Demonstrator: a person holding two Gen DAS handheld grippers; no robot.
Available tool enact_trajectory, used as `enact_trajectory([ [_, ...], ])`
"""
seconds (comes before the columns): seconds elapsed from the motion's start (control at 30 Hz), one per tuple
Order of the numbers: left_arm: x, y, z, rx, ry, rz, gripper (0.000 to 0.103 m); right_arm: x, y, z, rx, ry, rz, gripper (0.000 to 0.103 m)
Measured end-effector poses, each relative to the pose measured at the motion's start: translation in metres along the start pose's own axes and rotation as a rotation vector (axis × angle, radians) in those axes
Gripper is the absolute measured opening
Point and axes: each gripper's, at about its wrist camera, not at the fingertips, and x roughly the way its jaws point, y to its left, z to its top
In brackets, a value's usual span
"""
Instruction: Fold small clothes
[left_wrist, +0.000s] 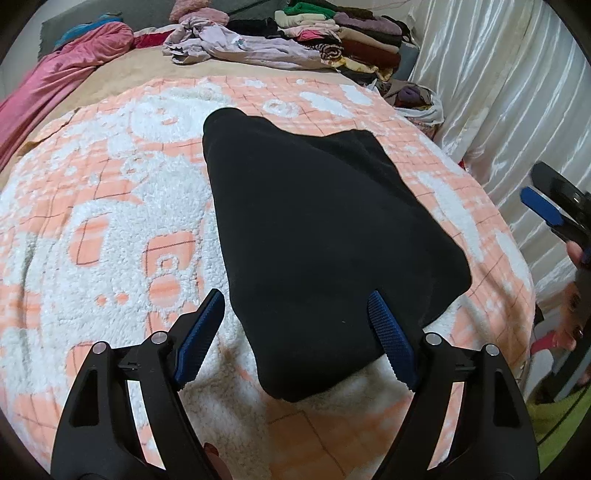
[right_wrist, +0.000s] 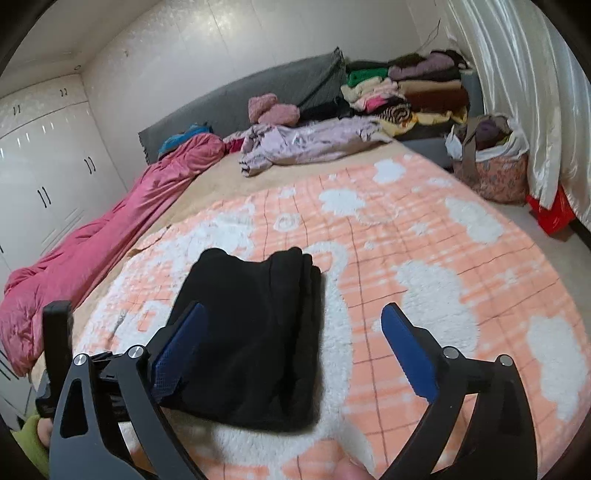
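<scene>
- Black garment (left_wrist: 325, 236) is lying folded on the peach/white blanket (left_wrist: 110, 206) on the bed, w/ its stacked edges showing on the right side in the right wrist view.
- Left gripper (left_wrist: 299, 325) is hovering over the near end of it, jaws apart, nothing clamped. One pad is sitting over the cloth, the other over the blanket beside it.
- Right gripper (right_wrist: 291, 336) is hanging off to the right of the fold, jaws wide apart and empty, clear of the cloth.
- IMO the fold is looking basically done, so the step now is tidy or one more fold.
- To do it well: I'm thinking pinch all layers at a near corner, not just the top one, or the stack is going to slide apart.
- Keep both grippers low while carrying the edge over, fleece-y blanket is probably dragging on the cloth.
- Then move it toward the clothes pile (right_wrist: 406, 88) at the back, w/o squeezing the stack crooked.
</scene>
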Motion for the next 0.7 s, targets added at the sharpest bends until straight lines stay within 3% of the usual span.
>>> enact_trajectory([
  [0.27,-0.039,-0.010,-0.005,0.032,-0.072,0.016,0.093,-0.066,0.020,-0.013,-0.056,-0.113,0.018,0.098],
  [0.43,-0.075,-0.014,-0.021,0.056,-0.137,0.044,0.093,-0.100,0.033,-0.031,-0.091,-0.132,0.014,0.098],
  [0.7,-0.099,-0.001,-0.055,0.038,-0.159,0.085,0.093,-0.117,0.050,-0.076,-0.111,-0.110,-0.055,0.098],
])
